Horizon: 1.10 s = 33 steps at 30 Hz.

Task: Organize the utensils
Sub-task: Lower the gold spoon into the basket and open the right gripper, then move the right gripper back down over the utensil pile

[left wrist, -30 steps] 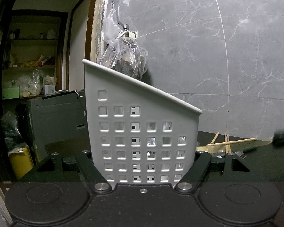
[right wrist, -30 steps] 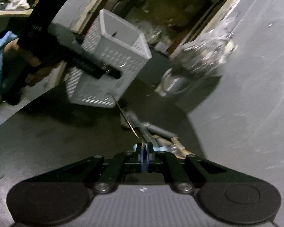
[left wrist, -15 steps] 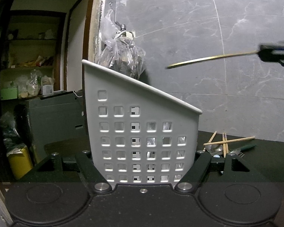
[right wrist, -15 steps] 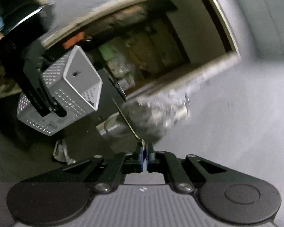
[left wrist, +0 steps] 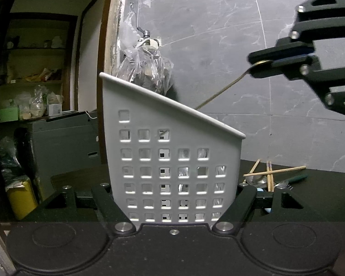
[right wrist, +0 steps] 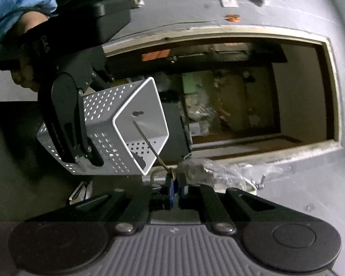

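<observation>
Grey marble-tiled wall (left wrist: 218,34) behind a dark desk (left wrist: 322,191); a doorway (left wrist: 57,69) opens onto dim cluttered shelves (left wrist: 32,82)

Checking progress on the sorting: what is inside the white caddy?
A thin brass-coloured utensil reaches into the white caddy, pinched by the right gripper; a dark object lies inside too. Its bottom is hidden.

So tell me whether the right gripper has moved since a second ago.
Yes. In the left wrist view the right gripper rose from beside the chopsticks to above the basket.
</observation>
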Motion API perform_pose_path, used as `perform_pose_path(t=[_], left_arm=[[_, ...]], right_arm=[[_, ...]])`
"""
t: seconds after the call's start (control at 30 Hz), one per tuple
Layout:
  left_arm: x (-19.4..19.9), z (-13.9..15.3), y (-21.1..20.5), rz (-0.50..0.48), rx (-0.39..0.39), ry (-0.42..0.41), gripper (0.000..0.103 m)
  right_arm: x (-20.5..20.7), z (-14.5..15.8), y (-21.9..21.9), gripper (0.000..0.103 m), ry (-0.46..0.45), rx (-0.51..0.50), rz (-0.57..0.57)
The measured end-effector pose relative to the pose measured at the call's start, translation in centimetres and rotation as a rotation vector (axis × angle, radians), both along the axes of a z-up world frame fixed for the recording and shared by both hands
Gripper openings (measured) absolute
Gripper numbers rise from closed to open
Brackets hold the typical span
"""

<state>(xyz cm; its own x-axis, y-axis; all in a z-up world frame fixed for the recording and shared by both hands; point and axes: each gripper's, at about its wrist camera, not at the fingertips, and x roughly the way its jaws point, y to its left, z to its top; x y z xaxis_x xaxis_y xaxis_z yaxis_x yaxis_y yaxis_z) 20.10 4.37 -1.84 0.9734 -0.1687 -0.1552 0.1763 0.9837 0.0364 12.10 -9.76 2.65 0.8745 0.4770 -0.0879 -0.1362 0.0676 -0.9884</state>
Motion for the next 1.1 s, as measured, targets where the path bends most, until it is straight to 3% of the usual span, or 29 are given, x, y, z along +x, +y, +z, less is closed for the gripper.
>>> perform_pose_path(t=[0.23, 0.53, 0.7, 0.83, 1.1], left_arm=[[0.1, 0.0, 0.1, -0.004, 0.001, 0.0, 0.076], [0.0, 0.0, 0.1, -0.006, 0.001, 0.0, 0.076], [0.1, -0.1, 0.1, -0.006, 0.001, 0.001, 0.076], [0.1, -0.1, 0.1, -0.005, 0.002, 0.001, 0.076], [0.0, 0.0, -0.1, -0.005, 0.005, 0.006, 0.076]], right_arm=[[1.4, -0.7, 1.6, 0.005, -0.002, -0.119, 0.035], [2.5, -0.9, 3.4, 0.009, 0.003, -0.112, 0.073], [2.9, -1.1, 3.5, 0.022, 0.028, -0.092, 0.073], [2.9, -0.8, 3.1, 0.045, 0.016, -0.041, 0.075], [2.9, 1.5, 1.1, 0.056, 0.026, 0.124, 0.045]])
